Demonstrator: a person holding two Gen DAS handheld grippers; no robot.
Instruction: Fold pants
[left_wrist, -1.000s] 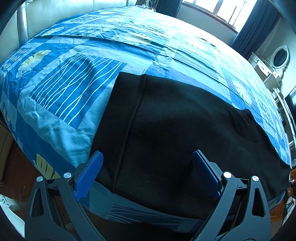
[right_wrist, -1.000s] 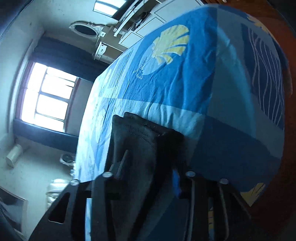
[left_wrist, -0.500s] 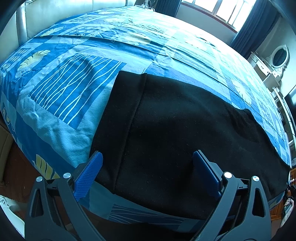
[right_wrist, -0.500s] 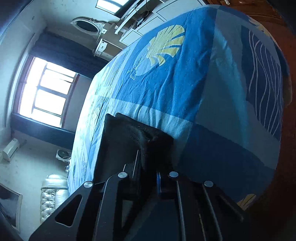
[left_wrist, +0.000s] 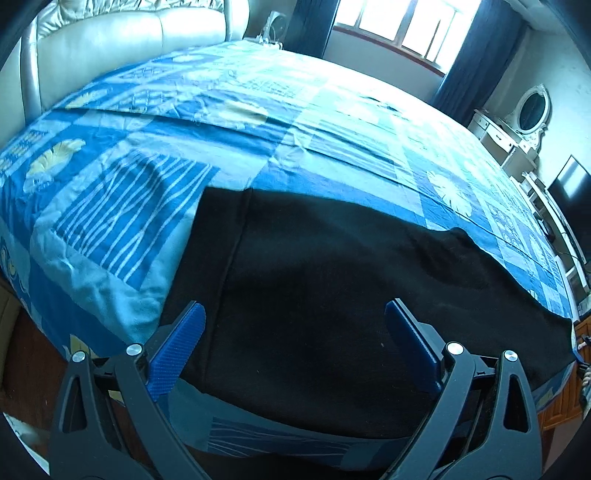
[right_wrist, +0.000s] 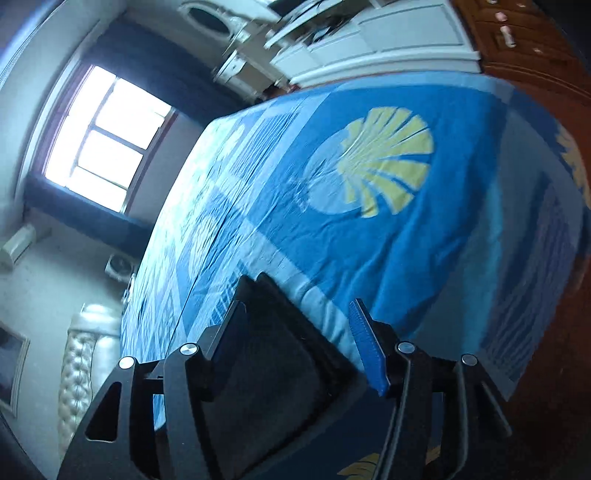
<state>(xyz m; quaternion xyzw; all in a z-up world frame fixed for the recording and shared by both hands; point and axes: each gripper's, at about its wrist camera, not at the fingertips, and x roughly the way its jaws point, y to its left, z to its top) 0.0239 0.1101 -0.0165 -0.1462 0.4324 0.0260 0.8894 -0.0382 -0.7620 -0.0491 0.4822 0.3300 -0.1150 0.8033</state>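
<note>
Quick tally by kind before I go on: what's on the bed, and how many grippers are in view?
Black pants: 1
Blue patterned bedspread: 1
Grippers: 2, the left gripper and the right gripper, both open
Total: 4

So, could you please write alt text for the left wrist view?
Black pants lie flat along the near edge of a bed with a blue patterned bedspread. The open left gripper hovers over them, its blue-padded fingers spread wide. A window and curtains are behind.
</note>
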